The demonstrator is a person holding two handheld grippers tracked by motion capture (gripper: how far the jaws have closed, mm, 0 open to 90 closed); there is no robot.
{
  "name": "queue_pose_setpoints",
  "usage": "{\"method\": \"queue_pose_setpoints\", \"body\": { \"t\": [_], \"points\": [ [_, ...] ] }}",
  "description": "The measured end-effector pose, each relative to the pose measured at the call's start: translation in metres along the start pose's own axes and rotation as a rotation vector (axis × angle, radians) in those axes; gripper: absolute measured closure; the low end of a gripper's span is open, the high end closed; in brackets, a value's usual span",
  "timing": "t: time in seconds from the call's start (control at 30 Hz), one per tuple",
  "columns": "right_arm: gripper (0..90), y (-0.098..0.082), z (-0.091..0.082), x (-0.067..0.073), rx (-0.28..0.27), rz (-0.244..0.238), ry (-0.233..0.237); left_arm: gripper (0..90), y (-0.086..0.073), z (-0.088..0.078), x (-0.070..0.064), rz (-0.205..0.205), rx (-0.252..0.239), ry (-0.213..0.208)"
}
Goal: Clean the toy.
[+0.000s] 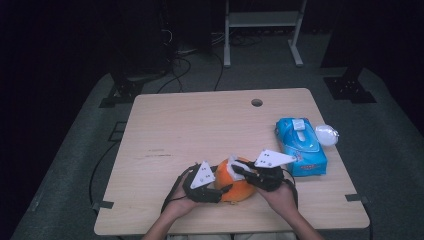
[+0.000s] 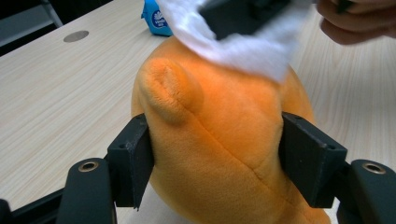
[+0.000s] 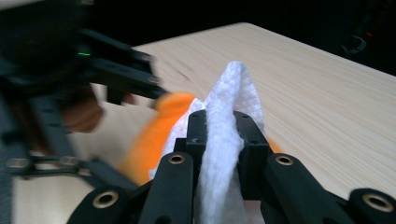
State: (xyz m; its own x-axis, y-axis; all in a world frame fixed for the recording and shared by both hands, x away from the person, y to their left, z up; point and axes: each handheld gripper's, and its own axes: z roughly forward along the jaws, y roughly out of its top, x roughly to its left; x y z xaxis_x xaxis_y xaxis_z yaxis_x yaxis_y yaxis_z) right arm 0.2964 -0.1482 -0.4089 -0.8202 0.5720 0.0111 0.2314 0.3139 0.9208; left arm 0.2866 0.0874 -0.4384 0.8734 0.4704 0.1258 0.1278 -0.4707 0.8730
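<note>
Wiping of an orange plush toy [image 1: 234,186] under way near the front edge of a pale wooden surface [image 1: 190,130]. Judged mid-task: white wipe [image 3: 229,121] pressed on the toy's top, much of the plush apparently left to cover.

Left tool [image 1: 216,192] clamped on the toy's sides, both pads pressed into the plush, jaws about half apart, steadying it on the surface. Right tool [image 1: 239,170] pinched tight on the folded wipe, held against the toy from above. Blue pack of wipes [image 1: 301,146] lying to the right, apart from the toy, with a crumpled white lump [image 1: 327,134] just beside it.
</note>
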Motion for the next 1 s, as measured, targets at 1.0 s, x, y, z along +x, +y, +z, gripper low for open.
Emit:
{"method": "queue_pose_setpoints", "body": {
  "t": [1.0],
  "points": [
    [77.5,0.008,-0.002,0.009,-0.002,0.036,0.060,30.7,0.007,-0.001,-0.008,-0.029,-0.026,-0.003]
  ]
}}
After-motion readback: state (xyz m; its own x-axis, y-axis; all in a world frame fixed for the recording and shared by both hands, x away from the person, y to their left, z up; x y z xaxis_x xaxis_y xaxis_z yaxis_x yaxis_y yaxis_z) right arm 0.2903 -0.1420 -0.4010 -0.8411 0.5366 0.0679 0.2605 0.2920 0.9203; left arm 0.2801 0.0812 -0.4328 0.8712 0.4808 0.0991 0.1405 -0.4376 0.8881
